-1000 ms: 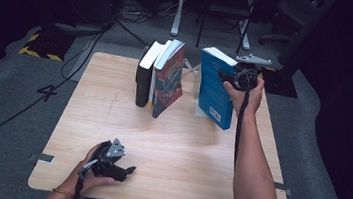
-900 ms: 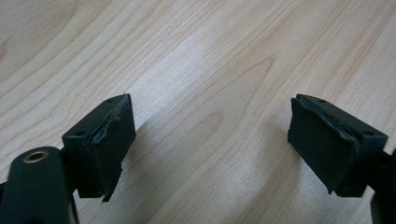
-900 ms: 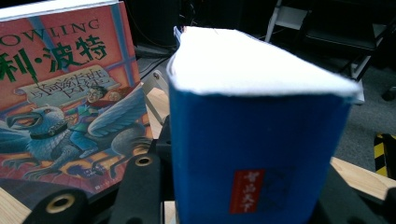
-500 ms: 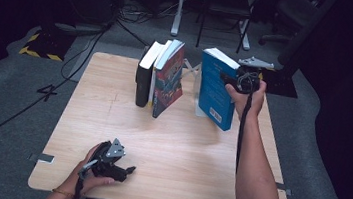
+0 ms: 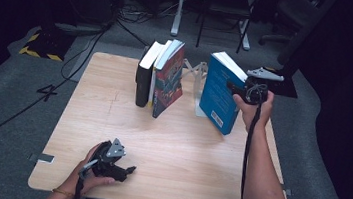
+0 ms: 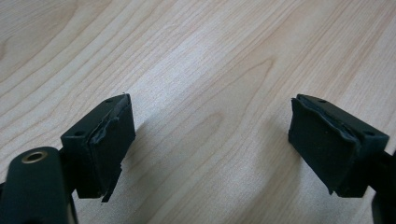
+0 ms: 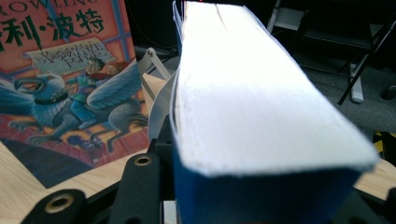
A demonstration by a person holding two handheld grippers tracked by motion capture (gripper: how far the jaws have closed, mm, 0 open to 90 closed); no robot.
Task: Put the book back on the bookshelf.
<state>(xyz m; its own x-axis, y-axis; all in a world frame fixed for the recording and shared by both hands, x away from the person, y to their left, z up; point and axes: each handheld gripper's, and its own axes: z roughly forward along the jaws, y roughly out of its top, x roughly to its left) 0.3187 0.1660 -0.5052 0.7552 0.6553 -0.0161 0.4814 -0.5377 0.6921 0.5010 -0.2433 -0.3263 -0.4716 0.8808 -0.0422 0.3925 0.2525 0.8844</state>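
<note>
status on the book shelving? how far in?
Done: two books stand upright together at the table's far side. In hand: right gripper is clamped on the blue book, apart from that pair. Left: setting it beside them. Left gripper rests open.

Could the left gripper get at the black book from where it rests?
Probably yes. The left gripper rests open at the near table edge, and bare wooden table lies between it and the black book, whose left side is free.
</note>
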